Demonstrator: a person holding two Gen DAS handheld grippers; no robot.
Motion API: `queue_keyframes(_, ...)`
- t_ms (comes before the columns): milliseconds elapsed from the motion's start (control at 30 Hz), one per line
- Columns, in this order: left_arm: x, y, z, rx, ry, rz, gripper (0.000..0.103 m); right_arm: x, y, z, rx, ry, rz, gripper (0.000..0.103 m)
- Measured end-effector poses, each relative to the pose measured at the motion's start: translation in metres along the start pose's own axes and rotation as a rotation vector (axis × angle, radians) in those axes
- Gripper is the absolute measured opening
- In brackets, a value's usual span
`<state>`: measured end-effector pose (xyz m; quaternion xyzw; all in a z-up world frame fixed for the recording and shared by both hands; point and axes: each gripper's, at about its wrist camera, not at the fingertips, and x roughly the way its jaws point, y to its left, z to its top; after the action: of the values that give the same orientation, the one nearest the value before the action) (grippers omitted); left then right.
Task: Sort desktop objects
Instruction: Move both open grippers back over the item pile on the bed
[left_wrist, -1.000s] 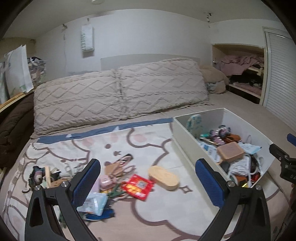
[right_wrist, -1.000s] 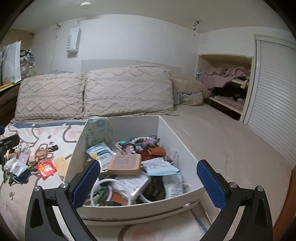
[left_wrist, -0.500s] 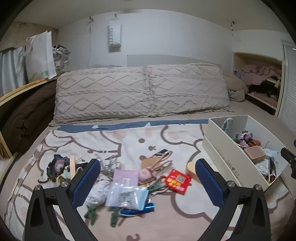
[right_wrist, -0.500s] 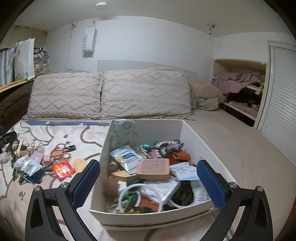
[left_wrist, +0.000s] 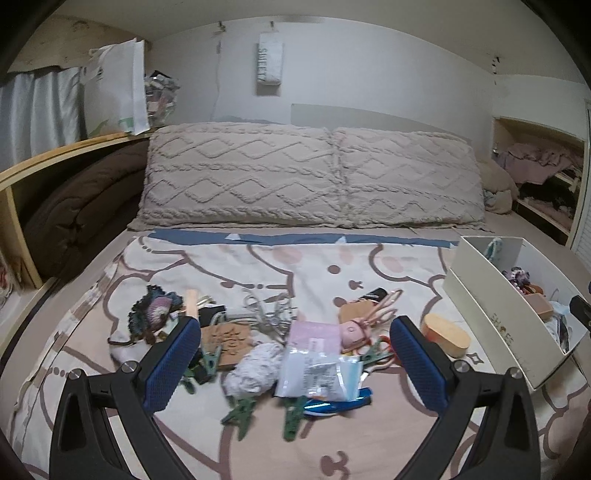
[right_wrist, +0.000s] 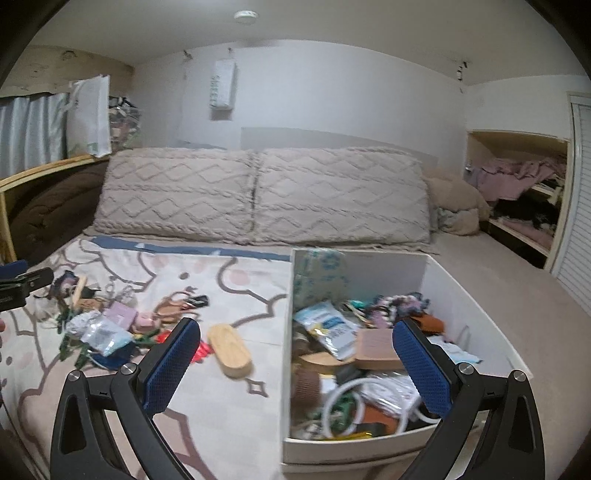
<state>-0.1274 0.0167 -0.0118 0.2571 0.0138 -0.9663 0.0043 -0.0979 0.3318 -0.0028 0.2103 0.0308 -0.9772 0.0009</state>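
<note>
A pile of small objects lies on the patterned bedspread: a clear plastic packet (left_wrist: 319, 373), a white yarn ball (left_wrist: 255, 365), green clips (left_wrist: 240, 408), a pink pouch (left_wrist: 314, 332), scissors (left_wrist: 380, 314) and a wooden oval box (left_wrist: 445, 334). My left gripper (left_wrist: 293, 363) is open and empty, just above the packet. A white box (right_wrist: 476, 291) full of sorted items stands to the right. My right gripper (right_wrist: 295, 363) is open and empty, over the box's left wall; the wooden oval box (right_wrist: 229, 349) lies beside it.
Two knitted pillows (left_wrist: 314, 177) line the head of the bed. A wooden shelf with a brown duvet (left_wrist: 74, 206) is on the left. An open closet (right_wrist: 517, 188) is at the far right. Bare bedspread (left_wrist: 369, 443) lies in front of the pile.
The left gripper has swung left from the box side to face the pile and come closer to it. The right gripper has shifted left, from over the box's middle to its left wall.
</note>
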Motion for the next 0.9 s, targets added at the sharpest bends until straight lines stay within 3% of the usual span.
queue_keyframes(400, 0.003, 0.033, -0.011, -0.043, 0.002, 0.001, 0.103, 0.005, 0.035, -0.007, -0.036, -0.037, 0.073, 0.103)
queue_keyframes(900, 0.004, 0.048, -0.023, -0.062, 0.039, 0.011, 0.103, 0.016, 0.061, -0.018, -0.083, -0.011, 0.13, 0.103)
